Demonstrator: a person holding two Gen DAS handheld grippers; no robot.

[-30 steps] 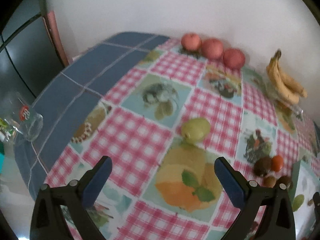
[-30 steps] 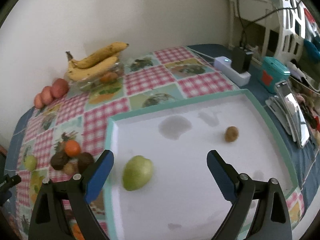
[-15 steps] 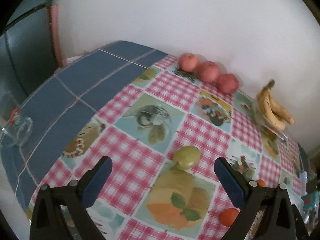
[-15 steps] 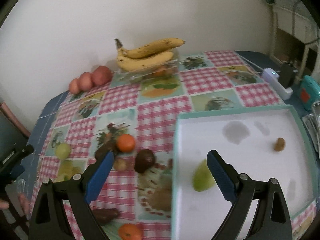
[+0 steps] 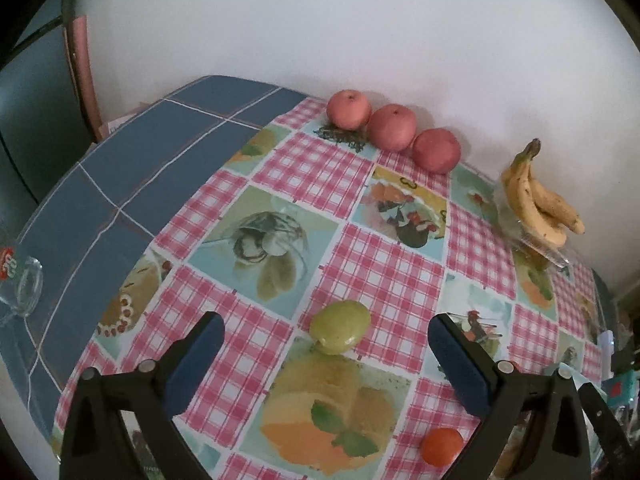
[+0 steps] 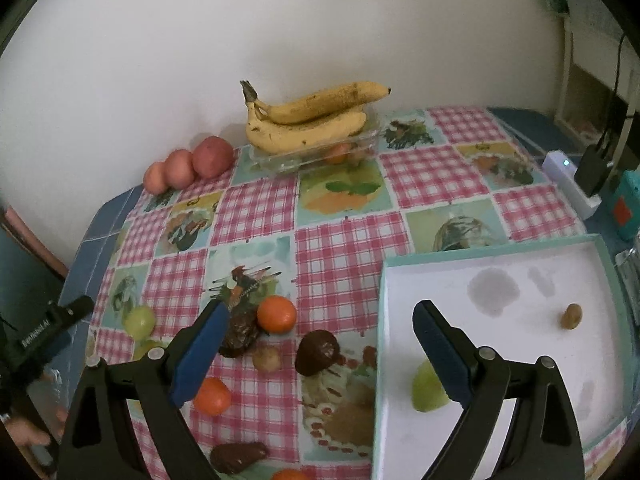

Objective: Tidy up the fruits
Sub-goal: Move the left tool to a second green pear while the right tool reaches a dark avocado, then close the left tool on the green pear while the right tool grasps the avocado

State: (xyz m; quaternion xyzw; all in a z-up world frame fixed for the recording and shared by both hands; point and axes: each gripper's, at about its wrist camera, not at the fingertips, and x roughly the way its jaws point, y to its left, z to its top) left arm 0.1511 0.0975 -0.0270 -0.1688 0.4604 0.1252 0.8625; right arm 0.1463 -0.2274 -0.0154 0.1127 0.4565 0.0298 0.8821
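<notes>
Hovering above the checked worktop (image 5: 384,276), the left gripper (image 5: 326,354) frames a green pear (image 5: 340,332) between jaws set wide apart, nothing held; the fruit lies on the cloth just ahead of the blue pads, touching neither. Behind it, three red apples (image 5: 392,128) sit in a row against the wall, and a bunch of bananas (image 5: 540,208) rests on a clear dish to their right.

Seen from the right wrist, the loose fruit is gathered mid-cloth: an orange (image 6: 276,314) beside two dark fruits (image 6: 318,352), a second orange (image 6: 212,398) nearer the camera. The right gripper (image 6: 320,354), jaws likewise spread and empty, hangs over this cluster and the near edge of the white tray (image 6: 520,252). A second green pear (image 6: 428,390) already lies in the tray, partly hidden by the right-hand finger, with a small brown fruit (image 6: 570,316) well apart from it toward the far side.

By these signs the sorting is under way, with most fruit not yet in the tray. The step in hand looks like a reach for the pear on the cloth: the next move would call for lowering the left jaws around it, closing gently on its rounded, roll-prone body, and carrying it across to the tray.
</notes>
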